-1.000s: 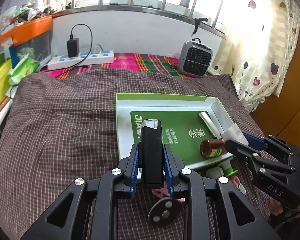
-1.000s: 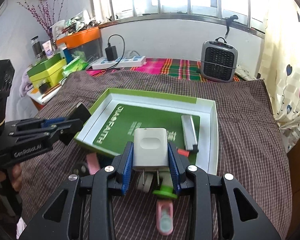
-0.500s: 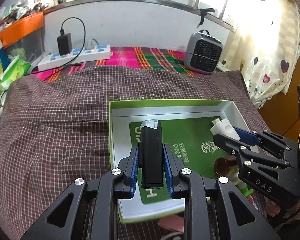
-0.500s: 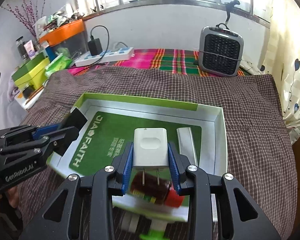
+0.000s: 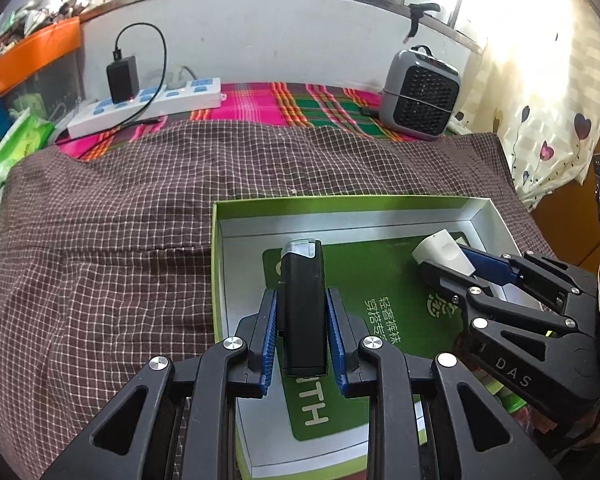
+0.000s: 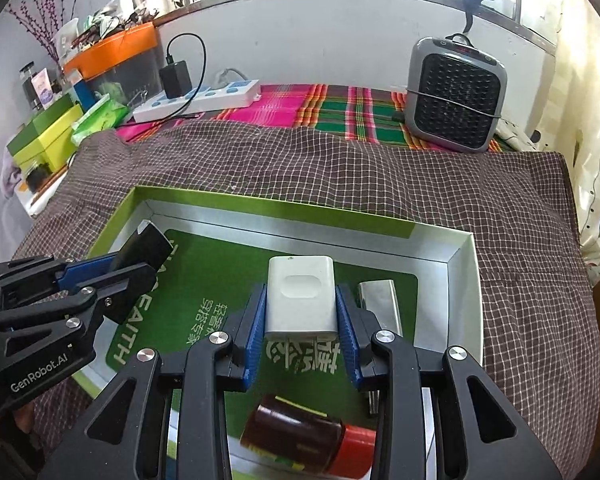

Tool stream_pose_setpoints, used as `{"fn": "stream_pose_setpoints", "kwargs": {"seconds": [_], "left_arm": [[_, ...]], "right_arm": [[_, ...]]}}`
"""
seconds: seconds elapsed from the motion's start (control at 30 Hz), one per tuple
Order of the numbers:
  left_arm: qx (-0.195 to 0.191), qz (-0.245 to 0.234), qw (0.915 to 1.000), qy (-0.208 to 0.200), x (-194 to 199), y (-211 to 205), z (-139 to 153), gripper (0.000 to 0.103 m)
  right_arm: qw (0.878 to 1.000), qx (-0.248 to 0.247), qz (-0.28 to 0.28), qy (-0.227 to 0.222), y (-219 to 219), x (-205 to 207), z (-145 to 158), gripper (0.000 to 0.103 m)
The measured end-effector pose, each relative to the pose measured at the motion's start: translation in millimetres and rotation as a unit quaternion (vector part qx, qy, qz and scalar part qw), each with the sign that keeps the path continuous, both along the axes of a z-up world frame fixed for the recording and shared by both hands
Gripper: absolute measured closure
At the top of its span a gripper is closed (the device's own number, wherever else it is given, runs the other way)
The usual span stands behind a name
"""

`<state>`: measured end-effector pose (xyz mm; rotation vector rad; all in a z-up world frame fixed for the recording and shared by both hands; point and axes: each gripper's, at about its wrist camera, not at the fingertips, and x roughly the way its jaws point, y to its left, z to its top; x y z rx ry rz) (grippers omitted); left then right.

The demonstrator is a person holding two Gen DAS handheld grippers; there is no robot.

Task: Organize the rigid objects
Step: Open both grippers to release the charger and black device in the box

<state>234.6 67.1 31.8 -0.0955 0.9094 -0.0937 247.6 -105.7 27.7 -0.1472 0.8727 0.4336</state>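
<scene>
My left gripper (image 5: 302,320) is shut on a slim black device with a silver tip (image 5: 303,304), held over the left part of a green and white tray (image 5: 340,204). My right gripper (image 6: 301,320) is shut on a white plug adapter (image 6: 300,300) above the tray's (image 6: 466,276) green insert. In the right wrist view a silver bar (image 6: 380,306) lies in the tray right of the adapter. A brown bottle with a red cap (image 6: 300,438) lies in the tray below my fingers. Each gripper shows in the other's view, the right gripper (image 5: 444,256) and the left gripper (image 6: 140,254).
The tray rests on a brown checked cloth (image 5: 100,240). At the back stand a grey fan heater (image 6: 454,96) and a white power strip (image 6: 196,100) with a black charger plugged in. Green boxes (image 6: 44,136) and clutter sit at the far left. A curtain (image 5: 540,80) hangs right.
Both grippers have moved forward and down over the tray, keeping hold of their objects. The tray now fills more of both views, and the bottle has slid towards the bottom edge.
</scene>
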Motion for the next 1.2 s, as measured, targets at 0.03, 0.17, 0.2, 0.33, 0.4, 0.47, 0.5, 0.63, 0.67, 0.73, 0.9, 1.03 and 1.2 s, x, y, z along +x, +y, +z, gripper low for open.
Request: {"fn": "stream_pose_setpoints", "kwargs": {"seconds": [0.03, 0.17, 0.2, 0.33, 0.4, 0.47, 0.5, 0.63, 0.67, 0.73, 0.9, 1.03, 1.2], "left_arm": [[0.003, 0.000, 1.0000, -0.001, 0.6, -0.7, -0.4, 0.081], [0.011, -0.003, 0.9999, -0.002, 1.6, -4.7, -1.6, 0.081], [0.017, -0.003, 0.9998, -0.003, 1.4, -5.8, -1.8, 0.081], [0.009, -0.004, 1.0000, -0.001, 2.5, -4.4, -2.9, 0.081], [0.011, -0.004, 0.9999, -0.003, 2.5, -4.7, -2.7, 0.081], [0.008, -0.005, 1.0000, -0.001, 2.9, -4.4, -3.1, 0.081], [0.005, -0.005, 1.0000, -0.001, 2.9, -4.0, -3.3, 0.081], [0.005, -0.005, 1.0000, 0.000, 3.2, -4.0, -3.3, 0.081], [0.004, -0.004, 1.0000, 0.000, 3.2, -4.2, -3.4, 0.081], [0.004, -0.005, 1.0000, 0.000, 3.1, -4.2, -3.4, 0.081], [0.002, -0.005, 1.0000, 0.002, 3.0, -3.9, -3.4, 0.079], [-0.002, -0.008, 1.0000, 0.000, 1.8, -4.8, -1.7, 0.073], [-0.002, -0.004, 1.0000, -0.002, -0.6, -4.9, 1.4, 0.067]], "right_arm": [[1.000, -0.001, 0.000, 0.000, 0.6, 0.3, -0.6, 0.068], [1.000, -0.002, 0.000, 0.006, 2.0, 2.8, -2.7, 0.068], [1.000, -0.001, 0.001, 0.006, 2.2, 3.2, -2.6, 0.068], [1.000, -0.003, 0.000, 0.010, 2.7, 5.0, -3.5, 0.068], [1.000, -0.004, 0.000, 0.015, 2.8, 6.1, -4.7, 0.068], [1.000, -0.007, 0.000, 0.015, 3.8, 6.2, -4.7, 0.068], [1.000, -0.009, 0.000, 0.015, 4.7, 6.4, -4.9, 0.068], [1.000, -0.012, -0.003, 0.015, 5.6, 6.7, -5.4, 0.068], [1.000, -0.012, -0.003, 0.015, 6.1, 6.7, -5.4, 0.068], [1.000, -0.013, -0.003, 0.015, 6.2, 6.5, -5.5, 0.068], [1.000, -0.010, -0.006, 0.017, 5.4, 6.1, -5.3, 0.068], [1.000, -0.009, -0.011, 0.016, 3.7, 5.5, -4.5, 0.065], [1.000, 0.000, -0.014, 0.015, 0.8, 3.3, -2.3, 0.058]]}}
